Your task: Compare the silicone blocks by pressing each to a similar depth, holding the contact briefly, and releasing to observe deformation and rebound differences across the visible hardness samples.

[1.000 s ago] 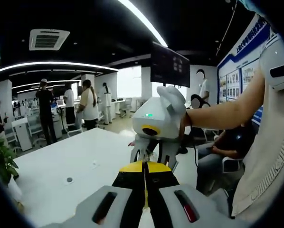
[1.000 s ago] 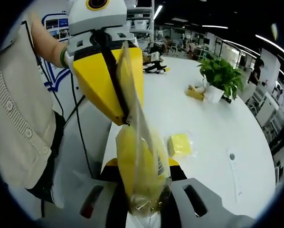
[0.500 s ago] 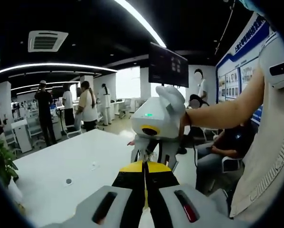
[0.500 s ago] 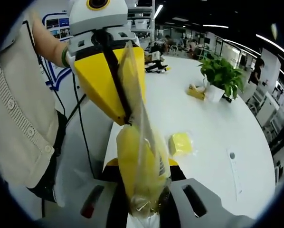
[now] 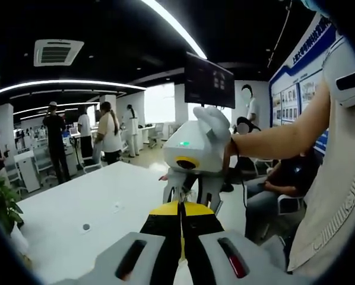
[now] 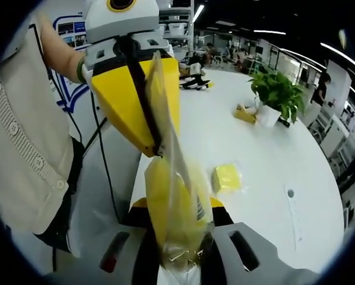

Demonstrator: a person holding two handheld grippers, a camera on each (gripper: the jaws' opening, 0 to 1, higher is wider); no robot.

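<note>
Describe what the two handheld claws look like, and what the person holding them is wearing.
Each claw has yellow jaws edged in black on a white-grey body. The left claw has a black cable trailing from it; the right claw carries a green light. The left claw's near housing shows a red slot. The person wears a beige knit top, a white glove and a green wristband.

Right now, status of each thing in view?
Left gripper: shut on the clear bag's upper edge.
Right gripper: shut on the clear bag's lower end.
Clear bag: held off the table, stretched between both grippers, yellow block inside.
Second bagged yellow block: lying flat on the white table, untouched.
Potted plant: upright.
</note>
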